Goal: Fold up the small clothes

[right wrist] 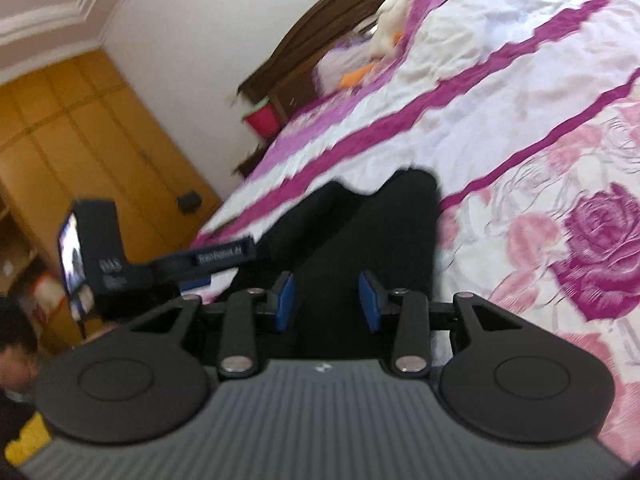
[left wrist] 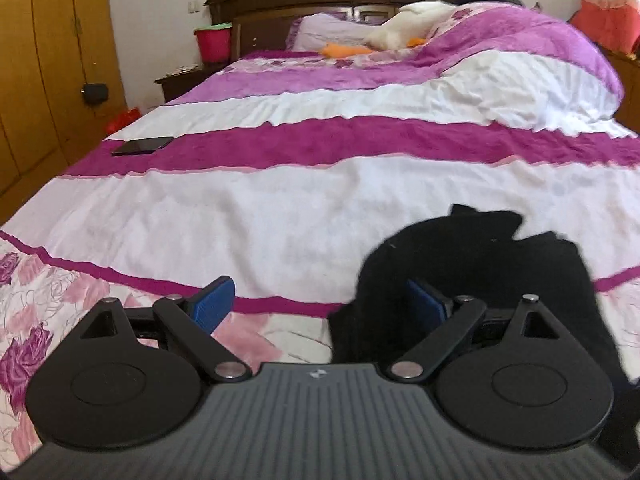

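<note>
A small black garment [left wrist: 472,264] lies bunched on the bed cover near the foot of the bed, at the lower right of the left wrist view. My left gripper [left wrist: 318,308] is open wide with blue pads; its right pad [left wrist: 426,306] sits against the garment's left edge and its left pad is over bare cover. In the right wrist view the same black garment [right wrist: 360,232] lies straight ahead. My right gripper [right wrist: 328,302] is open just above the garment's near end, gripping nothing. The left gripper's body [right wrist: 132,264] shows at the left.
The bed cover [left wrist: 280,216] has white, magenta and rose-print bands. A dark phone [left wrist: 142,146] lies at the bed's left side. A white and orange plush toy [left wrist: 400,28] lies by the pillows. A red bucket [left wrist: 212,42], a nightstand and a wooden wardrobe [left wrist: 44,60] stand left.
</note>
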A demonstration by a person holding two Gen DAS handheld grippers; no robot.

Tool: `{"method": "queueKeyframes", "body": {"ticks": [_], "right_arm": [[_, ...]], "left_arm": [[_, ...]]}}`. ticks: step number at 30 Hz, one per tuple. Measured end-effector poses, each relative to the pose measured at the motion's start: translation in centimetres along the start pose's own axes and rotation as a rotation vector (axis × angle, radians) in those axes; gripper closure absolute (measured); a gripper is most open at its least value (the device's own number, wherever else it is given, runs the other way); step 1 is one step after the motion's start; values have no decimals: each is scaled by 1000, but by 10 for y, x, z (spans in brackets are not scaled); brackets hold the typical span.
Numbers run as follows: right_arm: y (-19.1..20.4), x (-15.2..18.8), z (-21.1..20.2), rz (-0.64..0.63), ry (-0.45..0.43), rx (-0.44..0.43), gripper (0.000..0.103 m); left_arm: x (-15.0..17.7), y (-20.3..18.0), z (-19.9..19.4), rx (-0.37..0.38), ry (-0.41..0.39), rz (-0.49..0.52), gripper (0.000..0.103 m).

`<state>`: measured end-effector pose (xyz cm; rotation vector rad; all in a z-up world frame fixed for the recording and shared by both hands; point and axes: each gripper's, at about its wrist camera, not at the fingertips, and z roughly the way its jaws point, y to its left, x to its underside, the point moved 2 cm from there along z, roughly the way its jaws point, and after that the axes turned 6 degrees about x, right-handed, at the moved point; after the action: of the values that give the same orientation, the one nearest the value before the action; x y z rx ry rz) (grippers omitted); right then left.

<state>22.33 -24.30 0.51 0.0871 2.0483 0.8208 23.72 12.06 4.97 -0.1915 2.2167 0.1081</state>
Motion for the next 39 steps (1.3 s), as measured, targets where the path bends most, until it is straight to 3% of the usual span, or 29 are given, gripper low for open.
{"method": "queueKeyframes", "body": {"ticks": [4,7,10,12,16,20,22,26,30,32,34,39], "right_arm": [[-8,-1,18,-6,33,63,64],[-7,4,24,-51,44,77,64],[-6,4,23,-56,44,83,64],[-9,0,20,-26,49,82,64],[-11,-2,6,10,64,79,63],[-5,6,-6,-19,83,76,63],[-1,13,-10,-38,90,85,63],[9,28,-16,-115,103,95,62],[4,22,-24,-86,115,82,60],[-5,16,-29,-2,105,59,48],[-10,13,-33,48,82,42,27],[-11,11,-23,34,104,64,26]], "left_arm": [[10,16,25,-88,70,-57,9],[20,31,25,-54,83,-128,9],[21,35,14,-51,73,-101,9],[20,42,1,-8,72,-111,9],[22,55,-28,148,89,-192,9],[34,53,-56,233,97,-177,9],[43,49,-62,218,113,-123,9],[69,45,-56,54,149,41,9],[74,67,-63,154,153,-115,9],[70,74,-72,199,125,-153,9],[64,75,-80,239,98,-166,9],[56,68,-85,373,95,-217,8]]}}
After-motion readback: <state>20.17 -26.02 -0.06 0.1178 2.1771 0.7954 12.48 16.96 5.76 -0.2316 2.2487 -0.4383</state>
